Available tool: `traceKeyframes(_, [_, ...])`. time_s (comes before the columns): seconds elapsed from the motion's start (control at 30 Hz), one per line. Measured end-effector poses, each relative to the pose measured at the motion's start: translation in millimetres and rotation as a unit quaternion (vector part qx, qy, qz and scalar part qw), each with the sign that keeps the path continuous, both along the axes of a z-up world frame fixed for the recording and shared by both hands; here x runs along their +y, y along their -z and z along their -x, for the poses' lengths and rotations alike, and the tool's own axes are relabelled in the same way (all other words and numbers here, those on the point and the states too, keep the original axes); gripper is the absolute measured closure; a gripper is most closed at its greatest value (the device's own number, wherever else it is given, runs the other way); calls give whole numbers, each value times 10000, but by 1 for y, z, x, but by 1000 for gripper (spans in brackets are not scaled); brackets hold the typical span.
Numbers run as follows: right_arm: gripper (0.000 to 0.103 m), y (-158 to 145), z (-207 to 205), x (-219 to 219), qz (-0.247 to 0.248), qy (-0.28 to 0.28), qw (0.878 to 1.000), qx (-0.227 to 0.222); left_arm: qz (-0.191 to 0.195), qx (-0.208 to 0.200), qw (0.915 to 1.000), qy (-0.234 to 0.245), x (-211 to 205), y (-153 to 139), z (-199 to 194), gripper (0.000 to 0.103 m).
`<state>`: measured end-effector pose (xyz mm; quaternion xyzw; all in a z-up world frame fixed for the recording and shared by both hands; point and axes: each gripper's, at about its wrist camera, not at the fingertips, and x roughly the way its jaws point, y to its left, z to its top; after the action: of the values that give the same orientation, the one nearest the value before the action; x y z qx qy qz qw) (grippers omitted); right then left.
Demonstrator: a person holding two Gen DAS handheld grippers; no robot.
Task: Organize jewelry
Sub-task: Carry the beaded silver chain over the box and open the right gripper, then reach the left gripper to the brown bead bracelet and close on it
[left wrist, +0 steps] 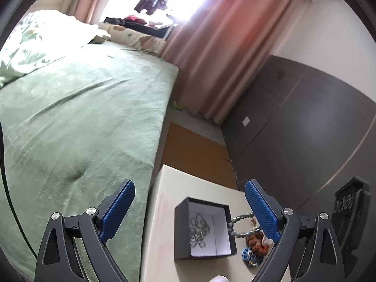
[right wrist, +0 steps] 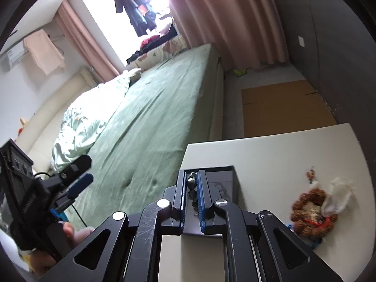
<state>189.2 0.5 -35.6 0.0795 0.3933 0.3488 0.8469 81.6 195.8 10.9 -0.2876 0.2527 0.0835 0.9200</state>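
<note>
A dark box (left wrist: 204,230) with a white lining sits on the cream table (left wrist: 164,211) and holds a silver chain (left wrist: 199,231). My left gripper (left wrist: 190,211) is open and empty above the box. A grey-green beaded bracelet (left wrist: 244,225) hangs over the box's right edge. My right gripper (right wrist: 190,188) is shut on this bracelet (right wrist: 191,181) over the box (right wrist: 225,178). A brown beaded bracelet (right wrist: 310,211) lies on the table to the right; it also shows in the left wrist view (left wrist: 256,243), next to blue beads (left wrist: 250,256).
A bed with a green cover (left wrist: 82,129) lies left of the table. Cardboard (left wrist: 195,150) lies on the floor beyond the table. A dark cabinet wall (left wrist: 305,129) stands at the right. A crumpled white wrapper (right wrist: 338,195) lies by the brown bracelet.
</note>
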Motion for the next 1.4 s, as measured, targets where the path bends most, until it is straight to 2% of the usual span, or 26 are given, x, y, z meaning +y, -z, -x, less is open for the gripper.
traceKeyframes(0.1, [93, 10, -5, 14, 12, -133, 9998, 149, 168, -65, 9997, -152, 14, 2, -2, 8])
traceKeyframes(0.2, [93, 25, -12, 25, -275, -481, 9968, 569, 346, -81, 9988, -339, 26, 6, -3, 8])
traceKeyframes(0.33, [91, 43, -18, 30, 220, -344, 9970, 662, 606, 30, 9968, -515, 34, 15, -3, 8])
traceKeyframes(0.4, [69, 53, -23, 20, 447, -88, 9962, 736, 601, 118, 9971, -457, 33, 16, -5, 8])
traceKeyframes(0.43, [50, 54, -24, 15, 447, -9, 9961, 764, 531, 135, 9975, -445, 31, 16, -5, 8])
traceKeyframes(0.47, [44, 51, -22, 4, 372, 104, 9967, 718, 431, 138, 9979, -466, 29, 14, -5, 8])
traceKeyframes(0.53, [42, 37, -17, -12, 264, 151, 9982, 521, 258, 124, 9982, -524, 24, 11, -3, 8])
traceKeyframes(0.67, [17, 11, -6, -53, 5, 451, 9987, 248, 183, 80, 9990, -410, 12, 9, -4, 8])
traceKeyframes(0.77, [15, 1, 0, -85, -52, 646, 9978, 134, 46, 83, 9996, -248, -2, 7, -6, 8])
traceKeyframes(1.03, [14, 1, 0, -161, -210, 1479, 9880, 386, -323, 184, 9989, 281, -52, 4, -20, 8])
traceKeyframes(1.23, [14, 4, 11, -198, -226, 2007, 9787, 377, -217, 163, 9972, 698, -91, 8, -33, 8])
traceKeyframes(1.4, [14, 18, 5, -226, -361, 2159, 9733, 692, -253, 269, 9940, 1025, -123, 15, -47, 8])
